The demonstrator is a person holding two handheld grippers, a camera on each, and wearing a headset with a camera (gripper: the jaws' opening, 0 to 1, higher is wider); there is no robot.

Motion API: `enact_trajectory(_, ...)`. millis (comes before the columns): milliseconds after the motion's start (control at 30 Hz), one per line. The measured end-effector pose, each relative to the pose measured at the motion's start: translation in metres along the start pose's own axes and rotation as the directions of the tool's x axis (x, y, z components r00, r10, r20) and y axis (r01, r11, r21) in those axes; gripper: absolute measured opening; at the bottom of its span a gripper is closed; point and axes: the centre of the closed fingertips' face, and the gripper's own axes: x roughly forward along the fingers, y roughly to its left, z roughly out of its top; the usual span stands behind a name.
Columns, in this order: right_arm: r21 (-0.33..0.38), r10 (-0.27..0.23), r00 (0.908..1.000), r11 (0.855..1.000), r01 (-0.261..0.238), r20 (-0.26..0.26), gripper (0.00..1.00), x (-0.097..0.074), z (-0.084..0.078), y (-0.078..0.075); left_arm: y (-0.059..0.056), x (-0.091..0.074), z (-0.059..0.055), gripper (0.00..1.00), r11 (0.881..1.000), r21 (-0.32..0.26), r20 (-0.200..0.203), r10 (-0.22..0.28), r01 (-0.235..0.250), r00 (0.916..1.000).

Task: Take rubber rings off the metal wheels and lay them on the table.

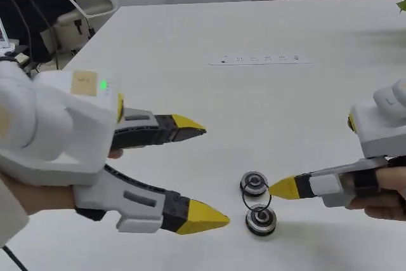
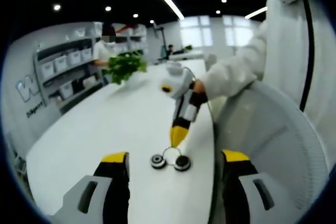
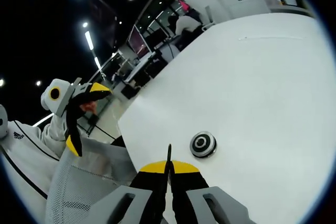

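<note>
A wide white table (image 1: 190,42) reaches away to a far edge. The left gripper (image 1: 208,174) hangs over the table's near left side, its two yellow-tipped fingers (image 1: 202,218) spread wide apart with nothing between them. The right gripper (image 1: 282,188) comes in from the right edge, its yellow tips pressed together on a rubber ring (image 1: 243,200). Two small metal wheels (image 1: 254,184) sit side by side close to the table's near edge, each a short round silver piece with dark bands. The ring is a thin black loop, standing upright between the two wheels and touching the lower wheel (image 1: 261,219). In the right gripper view the ring shows edge-on as a black line rising from the closed tips.
</note>
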Motion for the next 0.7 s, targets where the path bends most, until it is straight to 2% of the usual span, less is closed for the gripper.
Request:
enact_trajectory(167, 0.007, 0.005, 0.9998, 1.000, -0.005, 0.022, 0.00, -0.003, 0.004, 0.000, 0.005, -0.023, -0.011, 0.80, 0.997, -0.028, -0.014, 0.073, -0.073, 0.9973)
enact_trajectory(367, 0.012, 0.015, 0.9991, 1.000, -0.015, 0.040, 0.00, -0.004, 0.008, 0.002, 0.007, -0.044, -0.024, 0.86, 0.985, -0.084, -0.014, 0.149, -0.150, 0.9887)
enact_trajectory(567, 0.008, 0.026, 0.9981, 1.000, -0.027, 0.057, 0.00, -0.006, 0.011, 0.005, 0.006, -0.055, -0.039, 0.90, 0.966, -0.146, -0.018, 0.212, -0.213, 0.9770)
enact_trajectory(700, 0.008, 0.035, 0.9969, 0.999, -0.036, 0.070, 0.00, -0.007, 0.014, 0.008, 0.003, -0.055, -0.048, 0.92, 0.954, -0.191, -0.015, 0.234, -0.232, 0.9722)
